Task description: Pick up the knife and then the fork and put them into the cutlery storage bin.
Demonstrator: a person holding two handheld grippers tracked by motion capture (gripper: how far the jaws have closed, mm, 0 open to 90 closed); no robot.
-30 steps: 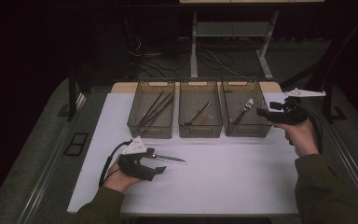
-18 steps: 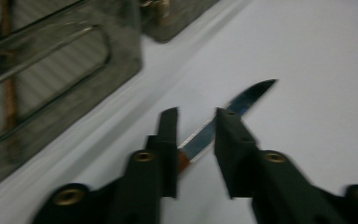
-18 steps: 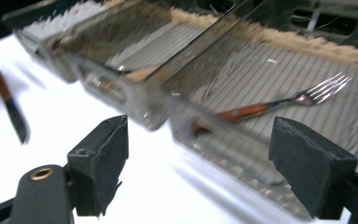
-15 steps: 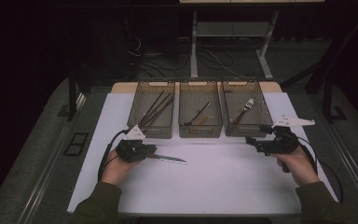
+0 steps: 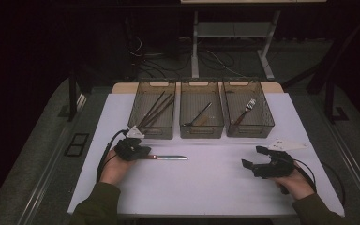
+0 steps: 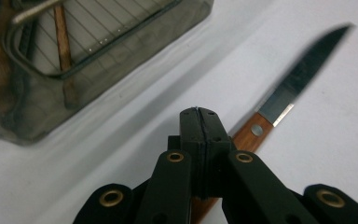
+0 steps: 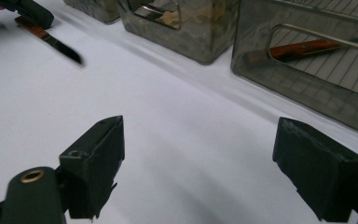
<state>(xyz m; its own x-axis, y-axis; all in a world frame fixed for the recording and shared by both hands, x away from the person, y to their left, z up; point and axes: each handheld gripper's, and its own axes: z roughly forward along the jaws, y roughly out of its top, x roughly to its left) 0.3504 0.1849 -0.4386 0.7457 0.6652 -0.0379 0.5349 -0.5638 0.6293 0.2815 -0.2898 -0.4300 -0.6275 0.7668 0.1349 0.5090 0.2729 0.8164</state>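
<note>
The left claw (image 5: pixel 143 153) sits with its jaws pressed together above the wooden handle of the knife (image 5: pixel 169 157), which lies flat on the white counter (image 5: pixel 206 187) before the left basket (image 5: pixel 153 115); the handle's end is hidden underneath. The right claw (image 5: pixel 255 157) has just been opening, nothing between its jaws.

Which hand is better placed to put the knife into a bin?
Left. The left gripper is shut at the knife handle, below the bins; the right gripper is open, apart.

high view: above, facing forward-down | gripper views: low, close | shared: knife (image 5: pixel 171 157), baskets (image 5: pixel 201 115)
</note>
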